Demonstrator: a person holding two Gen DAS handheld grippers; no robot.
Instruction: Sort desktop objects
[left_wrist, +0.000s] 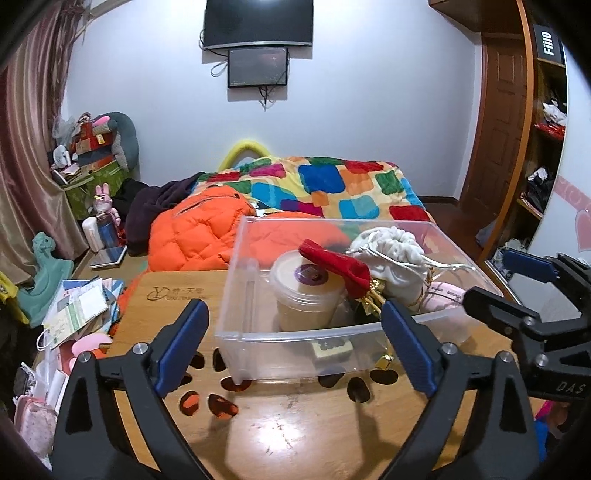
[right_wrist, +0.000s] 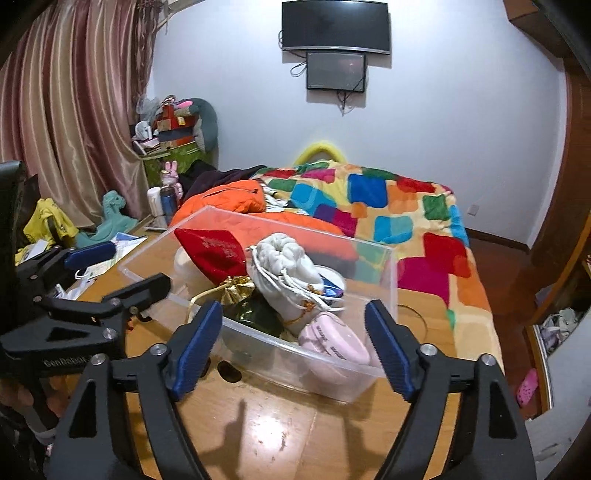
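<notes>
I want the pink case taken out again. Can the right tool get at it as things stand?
Probably yes. The right tool is open and empty, and the pink case lies at the clear bin's near corner, nothing on top. Only the bin's near wall stands between, so it must come from above.

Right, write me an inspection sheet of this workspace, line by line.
Surface: wooden folding table, bare in front, with cut-out holes.
Job's things: clear plastic bin holds a lidded beige tub, red velvet pouch, white drawstring bag, gold pouch and pink case.
Clutter: papers left of the table.
Grippers: left tool and right tool open, empty.
Cables: dangling under the wall screens.
Surroundings: bed with patchwork blanket, orange jacket, pink curtain.
</notes>
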